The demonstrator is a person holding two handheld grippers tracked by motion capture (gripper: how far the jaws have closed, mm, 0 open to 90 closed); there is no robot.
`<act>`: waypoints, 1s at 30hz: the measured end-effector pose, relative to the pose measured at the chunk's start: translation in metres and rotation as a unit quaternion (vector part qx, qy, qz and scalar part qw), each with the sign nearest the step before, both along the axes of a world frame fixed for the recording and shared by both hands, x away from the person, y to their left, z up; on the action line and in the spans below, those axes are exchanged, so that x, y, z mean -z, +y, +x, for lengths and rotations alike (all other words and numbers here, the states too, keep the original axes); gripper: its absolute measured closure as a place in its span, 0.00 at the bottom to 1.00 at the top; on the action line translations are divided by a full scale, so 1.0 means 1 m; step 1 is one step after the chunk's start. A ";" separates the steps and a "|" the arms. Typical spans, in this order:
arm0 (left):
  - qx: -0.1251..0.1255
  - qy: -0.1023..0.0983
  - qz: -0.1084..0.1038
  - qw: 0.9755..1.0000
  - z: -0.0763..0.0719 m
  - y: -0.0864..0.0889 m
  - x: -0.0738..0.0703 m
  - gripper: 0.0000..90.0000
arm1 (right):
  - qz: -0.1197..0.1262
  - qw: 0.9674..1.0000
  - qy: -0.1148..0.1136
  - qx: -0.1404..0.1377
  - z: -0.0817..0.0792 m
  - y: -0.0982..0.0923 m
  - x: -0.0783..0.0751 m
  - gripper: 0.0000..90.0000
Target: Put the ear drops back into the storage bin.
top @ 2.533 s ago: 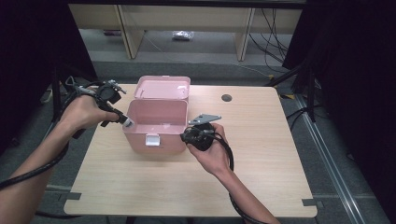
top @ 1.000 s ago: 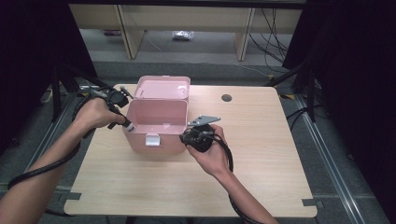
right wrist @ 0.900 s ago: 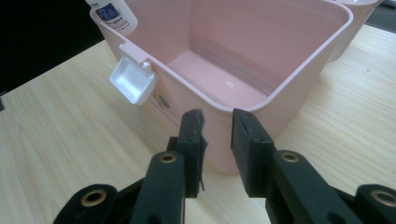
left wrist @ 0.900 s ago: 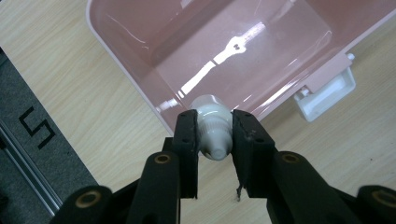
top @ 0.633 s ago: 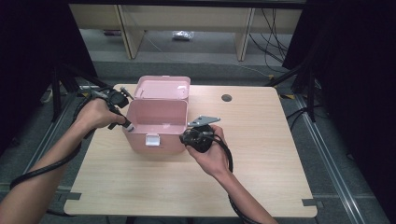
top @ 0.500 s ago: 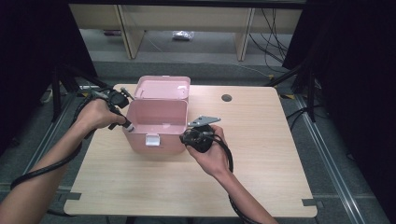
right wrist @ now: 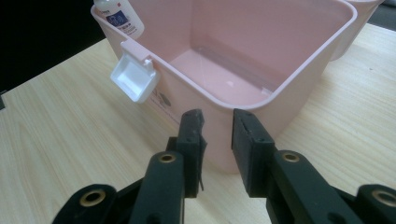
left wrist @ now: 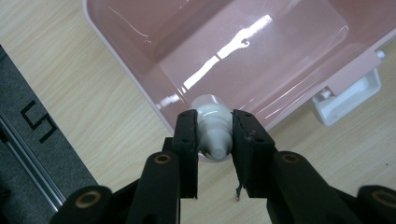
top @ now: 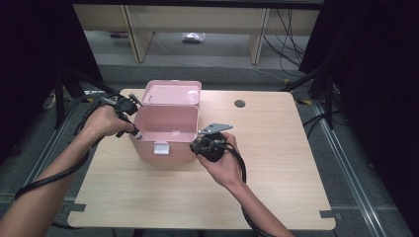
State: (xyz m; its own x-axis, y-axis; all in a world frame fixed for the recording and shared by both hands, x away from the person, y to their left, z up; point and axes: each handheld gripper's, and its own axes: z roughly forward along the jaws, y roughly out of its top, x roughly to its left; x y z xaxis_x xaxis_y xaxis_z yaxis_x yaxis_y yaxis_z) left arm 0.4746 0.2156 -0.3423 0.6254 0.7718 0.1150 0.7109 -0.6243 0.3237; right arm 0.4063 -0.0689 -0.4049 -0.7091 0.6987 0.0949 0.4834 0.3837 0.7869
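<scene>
Bottle (left wrist: 212, 126): small, white, clamped in left gripper (left wrist: 214, 133), at box's left rim.
Long axis: in line with jaws, pointing into pink box (top: 165, 129).
Right gripper (right wrist: 217, 123): parted, empty, by box corner.
Nearer hand: left.

Lab – bare desks (top: 148, 19), floor cables (top: 291, 44), tripods (top: 316, 79).

Dim room, one lit counter

A pale wood-grain counter (top: 276, 163) with a round cable hole (top: 240, 103) stands on grey carpet floor (top: 207, 69). Behind it run light wooden shelving units (top: 197, 17), with loose black cables (top: 289, 47) trailing across the floor. Black drapes (top: 375, 59) hang at both sides, and black tripod legs (top: 66, 86) stand at the left. A metal floor rail (top: 353, 163) runs along the right.
</scene>
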 end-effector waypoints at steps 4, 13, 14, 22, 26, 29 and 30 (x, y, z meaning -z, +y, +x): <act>-0.002 0.003 0.003 1.000 0.001 0.000 0.001 0.80 | -0.001 1.000 -0.005 0.001 0.001 0.000 0.000 0.82; -0.005 0.003 0.007 1.000 0.002 0.000 0.005 0.80 | 0.004 1.000 0.005 0.006 -0.001 0.001 0.000 0.82; -0.004 0.004 0.007 1.000 0.002 0.000 0.005 0.80 | 0.004 1.000 0.006 0.006 -0.001 0.001 0.000 0.82; -0.004 0.010 0.009 1.000 0.004 0.000 0.010 0.80 | 0.006 1.000 0.010 0.007 -0.001 0.001 0.000 0.82; -0.005 0.010 0.010 1.000 0.005 0.001 0.012 0.80 | 0.008 1.000 0.003 0.008 -0.001 0.002 0.002 0.81; -0.006 0.009 0.009 1.000 0.005 0.001 0.012 0.80 | 0.006 1.000 -0.006 0.006 0.000 0.002 0.002 0.81; -0.007 0.009 0.010 1.000 0.005 0.000 0.012 0.80 | 0.005 1.000 -0.007 0.006 0.000 0.002 0.003 0.81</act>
